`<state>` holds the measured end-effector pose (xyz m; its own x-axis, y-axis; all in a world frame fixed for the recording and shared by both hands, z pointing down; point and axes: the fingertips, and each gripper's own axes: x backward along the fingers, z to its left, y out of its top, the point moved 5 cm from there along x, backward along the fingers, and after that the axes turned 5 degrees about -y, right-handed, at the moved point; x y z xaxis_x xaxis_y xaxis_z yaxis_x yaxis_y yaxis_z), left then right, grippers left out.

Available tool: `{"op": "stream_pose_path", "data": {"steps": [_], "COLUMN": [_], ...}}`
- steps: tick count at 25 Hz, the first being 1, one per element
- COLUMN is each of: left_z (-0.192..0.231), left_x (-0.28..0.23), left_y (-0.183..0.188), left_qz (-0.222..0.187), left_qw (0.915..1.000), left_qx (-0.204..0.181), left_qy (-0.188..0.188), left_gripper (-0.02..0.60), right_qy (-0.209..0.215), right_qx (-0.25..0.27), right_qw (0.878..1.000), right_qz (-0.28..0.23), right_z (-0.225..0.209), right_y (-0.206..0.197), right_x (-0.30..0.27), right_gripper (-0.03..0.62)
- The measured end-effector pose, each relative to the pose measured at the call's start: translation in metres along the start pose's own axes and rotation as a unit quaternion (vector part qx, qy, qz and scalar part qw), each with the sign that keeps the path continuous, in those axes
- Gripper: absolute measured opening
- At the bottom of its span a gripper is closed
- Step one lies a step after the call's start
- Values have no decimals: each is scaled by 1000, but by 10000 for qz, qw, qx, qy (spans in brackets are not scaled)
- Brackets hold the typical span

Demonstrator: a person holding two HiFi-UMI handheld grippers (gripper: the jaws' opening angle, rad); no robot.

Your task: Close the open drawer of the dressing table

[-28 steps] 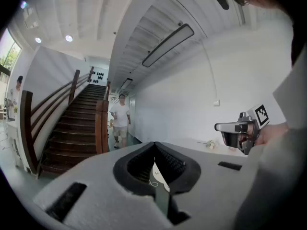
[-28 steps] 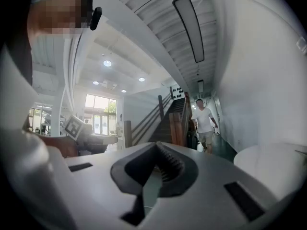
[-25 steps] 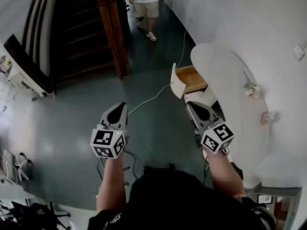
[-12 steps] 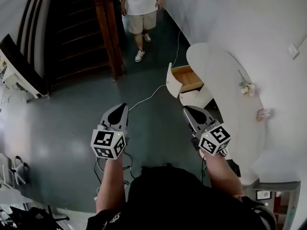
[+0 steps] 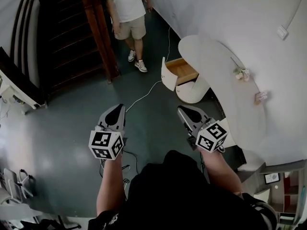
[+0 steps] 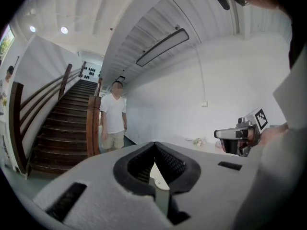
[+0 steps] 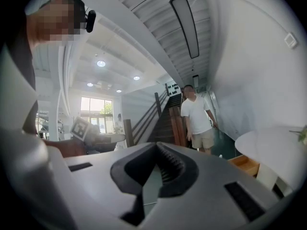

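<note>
Left gripper (image 5: 119,109): jaws pinched tight together in its own view (image 6: 154,150), nothing between them, held out over the dark floor (image 5: 62,128).
Right gripper (image 5: 183,110): jaws closed tip to tip as well (image 7: 156,147), empty, pointing roughly level, angled toward the dressing table.
Drawer (image 5: 182,69): open, wooden inside on show, white front panel pulled out toward the floor; ahead of the right gripper and well apart from it, no contact. Also seen low right in the right gripper view (image 7: 245,164).
Dressing table (image 5: 216,80): white oval top against the white wall (image 5: 230,13), on the right; drawer at its far end.
Flower sprig (image 5: 241,73): lying on the tabletop near the wall.
Cable (image 5: 144,96): white line across the floor, running toward the drawer's front.
Bystander (image 5: 125,13): white shirt, pale shorts, standing beyond the drawer beside the staircase (image 5: 67,37); in both gripper views too (image 6: 114,114) (image 7: 195,116).
</note>
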<state>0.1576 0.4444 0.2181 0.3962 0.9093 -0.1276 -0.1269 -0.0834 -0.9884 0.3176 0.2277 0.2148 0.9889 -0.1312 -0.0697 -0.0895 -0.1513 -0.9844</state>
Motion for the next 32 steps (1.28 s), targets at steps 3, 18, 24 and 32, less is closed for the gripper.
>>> {"op": "stream_pose_path", "data": {"steps": [3, 18, 24, 32], "left_z": [-5, -25, -6, 6], "left_x": [0, -80, -137, -242], "left_y": [-1, -23, -16, 0], "left_qz": [13, 471, 663, 778], "left_qw": [9999, 9962, 9959, 9953], "left_qx": [-16, 54, 70, 46], "left_qy": [-143, -730, -610, -580], "left_gripper": [9, 9, 9, 9], "right_qy": [-126, -438, -218, 0], "right_qx": [-107, -622, -730, -831], "right_qw": [9999, 9966, 9967, 9962], "right_qz": [36, 326, 263, 268], "right_z": [3, -58, -111, -208], "right_y": [-5, -34, -26, -12], "right_x": [9, 1, -45, -96], "right_gripper": [3, 3, 3, 3]}}
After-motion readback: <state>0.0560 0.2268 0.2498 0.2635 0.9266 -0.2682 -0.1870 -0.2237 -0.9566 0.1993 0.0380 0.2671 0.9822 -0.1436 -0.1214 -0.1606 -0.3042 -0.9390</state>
